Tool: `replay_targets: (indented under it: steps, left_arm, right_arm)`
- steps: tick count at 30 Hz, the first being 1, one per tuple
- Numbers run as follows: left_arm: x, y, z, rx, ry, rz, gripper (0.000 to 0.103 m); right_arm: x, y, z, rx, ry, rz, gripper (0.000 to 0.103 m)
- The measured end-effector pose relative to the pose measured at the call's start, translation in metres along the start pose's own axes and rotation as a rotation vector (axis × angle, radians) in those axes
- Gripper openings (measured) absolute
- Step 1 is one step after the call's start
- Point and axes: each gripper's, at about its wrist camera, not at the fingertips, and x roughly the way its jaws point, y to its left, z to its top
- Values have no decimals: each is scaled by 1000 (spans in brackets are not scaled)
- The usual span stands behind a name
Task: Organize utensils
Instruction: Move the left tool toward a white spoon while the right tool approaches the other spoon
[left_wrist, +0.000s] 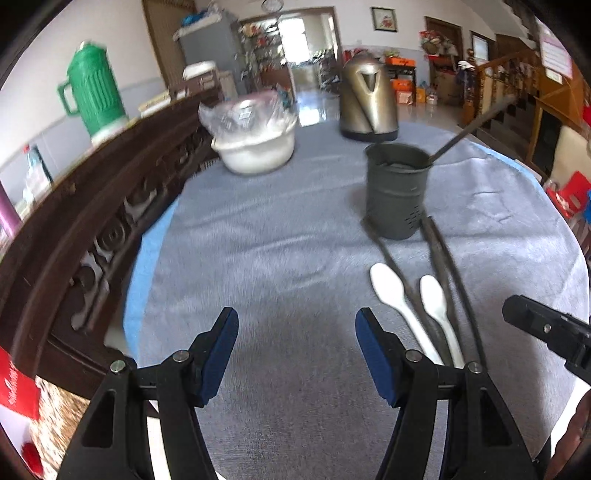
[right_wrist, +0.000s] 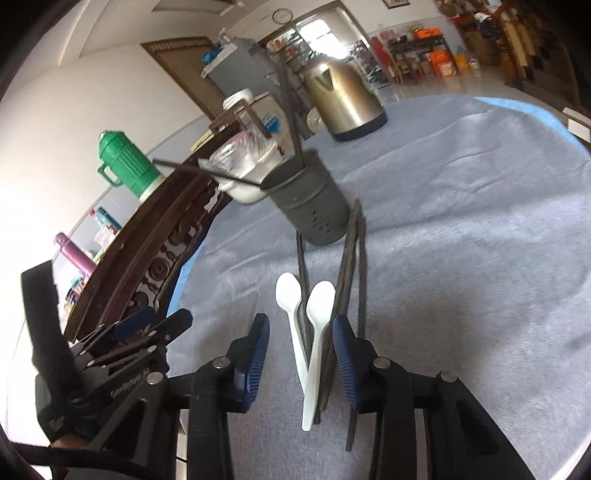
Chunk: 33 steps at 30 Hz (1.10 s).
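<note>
Left gripper (left_wrist: 297, 354): jaws spread wide, nothing between the blue pads, only bare grey cloth under the gap
Right gripper (right_wrist: 301, 354): jaws also wide apart and holding nothing; the spoon handles and some chopsticks lie on the cloth in the gap between its fingers
White spoons (right_wrist: 317, 332): two, flat on the cloth, bowls pointing away from the right jaws, handles crossing between them; from the left jaws they sit just beyond the right-hand finger
Loose chopsticks (right_wrist: 354, 258): several dark ones lying lengthwise from the right jaws up to the foot of the holder, some running between the spoons
Utensil holder (left_wrist: 400, 192): dark grey perforated cup, standing straight ahead of the right jaws, ahead and to the right of the left jaws
Chopsticks in holder (right_wrist: 291, 122): two dark sticks leaning out over the rim
Tablecloth (left_wrist: 277, 240): grey, with a blue edge showing to the left of the left jaws
Kettle (left_wrist: 367, 99): brassy, well beyond the holder
White bowl (left_wrist: 255, 147): plastic-covered, far ahead and left of the holder
Green flask (left_wrist: 94, 92): on the carved wooden furniture, far left of both jaws
</note>
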Motion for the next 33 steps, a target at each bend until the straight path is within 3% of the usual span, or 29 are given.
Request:
replay_targets:
  steps: [7, 12, 15, 20, 26, 33]
  left_arm:
    - [23, 17, -2, -71, 68, -55, 67]
    - [29, 24, -3, -93, 88, -61, 67]
    - [29, 24, -3, -100, 94, -71, 67]
    - [27, 19, -4, -97, 102, -87, 67]
    - [27, 13, -4, -91, 114, -110, 67]
    - [33, -5, -2, -68, 148, -181, 67]
  right_arm:
    - [44, 2, 0, 6, 120, -1, 39]
    - [66, 7, -8, -28, 198, -69, 39]
    - [69, 15, -13, -86, 198, -121, 34]
    - [69, 20, -18, -163, 205, -220, 14]
    - [59, 4, -19, -144, 201, -288, 11]
    - [35, -16, -13, -79, 167, -298, 11]
